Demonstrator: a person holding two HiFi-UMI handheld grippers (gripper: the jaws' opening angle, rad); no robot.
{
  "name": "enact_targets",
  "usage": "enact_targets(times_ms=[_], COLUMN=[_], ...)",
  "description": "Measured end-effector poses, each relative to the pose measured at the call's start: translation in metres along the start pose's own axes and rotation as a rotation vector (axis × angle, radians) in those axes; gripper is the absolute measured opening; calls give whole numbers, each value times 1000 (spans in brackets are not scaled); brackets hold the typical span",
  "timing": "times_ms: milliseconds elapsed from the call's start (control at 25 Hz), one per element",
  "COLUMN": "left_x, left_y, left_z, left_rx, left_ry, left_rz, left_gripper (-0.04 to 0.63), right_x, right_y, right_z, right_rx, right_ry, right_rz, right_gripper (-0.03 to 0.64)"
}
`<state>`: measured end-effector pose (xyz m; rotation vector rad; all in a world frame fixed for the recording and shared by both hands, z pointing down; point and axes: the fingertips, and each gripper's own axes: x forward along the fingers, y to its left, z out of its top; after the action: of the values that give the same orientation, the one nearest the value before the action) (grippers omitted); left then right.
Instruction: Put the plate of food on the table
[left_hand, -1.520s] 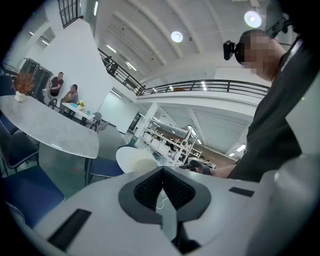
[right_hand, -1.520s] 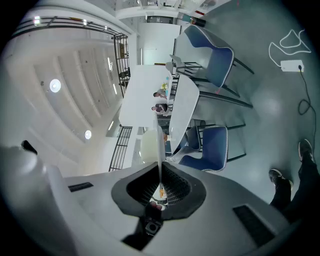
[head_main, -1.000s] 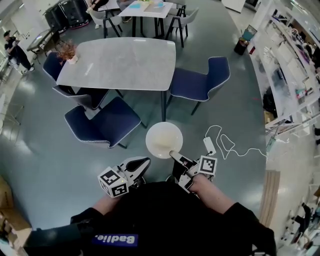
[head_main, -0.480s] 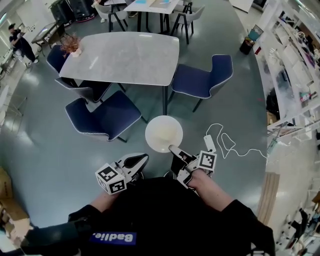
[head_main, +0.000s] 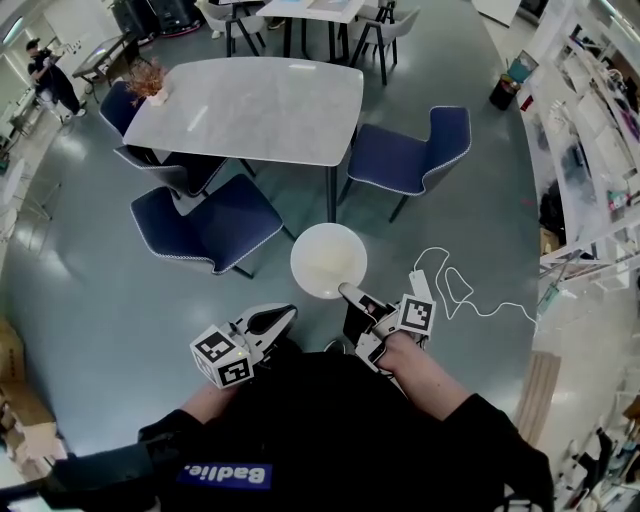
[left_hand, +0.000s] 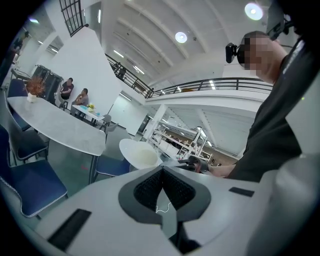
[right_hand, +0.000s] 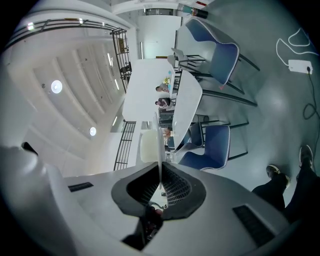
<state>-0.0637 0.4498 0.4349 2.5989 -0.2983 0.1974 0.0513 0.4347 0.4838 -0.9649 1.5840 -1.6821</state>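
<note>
White round plate (head_main: 328, 260), pale cream across its face, hangs in the air on the near side of the grey marble-topped table (head_main: 250, 105), well short of its edge and above the grey floor (head_main: 90, 290). What lies on the plate cannot be made out. The right gripper (head_main: 347, 293) has its jaws pinched tight on the rim farthest from the table; in the right gripper view the plate stands edge-on as a thin white line between the black pads (right_hand: 172, 187). The left gripper (head_main: 285, 315) hangs beside it, farther from the table than the plate, with its jaws pressed together and nothing in them. Blue padded chairs (head_main: 205, 228) stand around the table. A white cable (head_main: 470, 295) loops across the floor to the right of the plate.
</note>
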Motion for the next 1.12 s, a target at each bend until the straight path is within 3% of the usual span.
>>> enact_targets(times_ms=[520, 1120], left_x=[20, 49], left_y=[44, 166], left_z=[22, 89], left_rx=[5, 2], left_ry=[-13, 19], left_rz=[-28, -114], left_gripper=[8, 8], right_x=[41, 144], right_y=[-3, 7], right_z=[33, 101], right_rx=[-7, 6], right_ry=[-11, -94], right_rz=[-10, -25], right_gripper=[21, 21])
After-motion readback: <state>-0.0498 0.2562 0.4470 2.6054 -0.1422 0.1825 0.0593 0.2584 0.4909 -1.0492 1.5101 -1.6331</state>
